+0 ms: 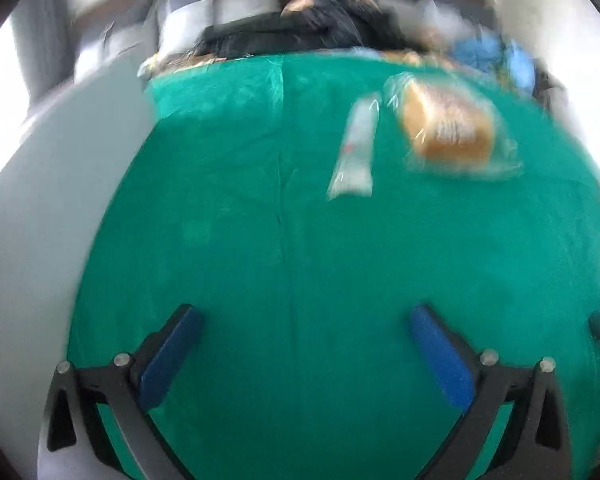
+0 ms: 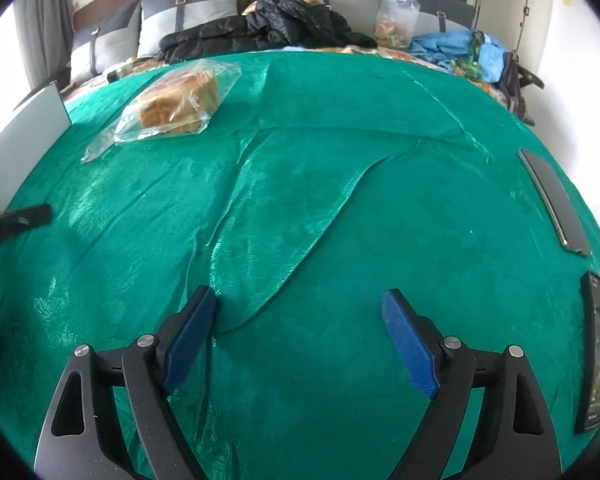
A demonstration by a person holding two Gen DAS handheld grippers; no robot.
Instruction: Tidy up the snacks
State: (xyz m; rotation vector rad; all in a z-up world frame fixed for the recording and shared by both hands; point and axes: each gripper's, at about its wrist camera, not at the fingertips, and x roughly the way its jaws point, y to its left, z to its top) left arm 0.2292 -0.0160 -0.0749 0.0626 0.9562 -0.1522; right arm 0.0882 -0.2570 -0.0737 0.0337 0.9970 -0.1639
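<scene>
A bagged loaf of brown bread [image 1: 448,128] lies on the green cloth [image 1: 300,260] at the far right of the blurred left wrist view. A flat clear packet [image 1: 354,152] lies just left of it. In the right wrist view the bread [image 2: 180,104] sits far left and only a corner of the clear packet [image 2: 96,150] shows. My left gripper [image 1: 306,320] is open and empty, well short of both. My right gripper [image 2: 298,306] is open and empty over bare cloth [image 2: 340,200].
A white box wall [image 2: 32,124] stands at the left edge. Two dark phones [image 2: 556,200] [image 2: 598,360] lie at the right edge. Black jackets [image 2: 260,28], a clear bag [image 2: 396,20] and blue plastic [image 2: 456,46] lie beyond on the bed.
</scene>
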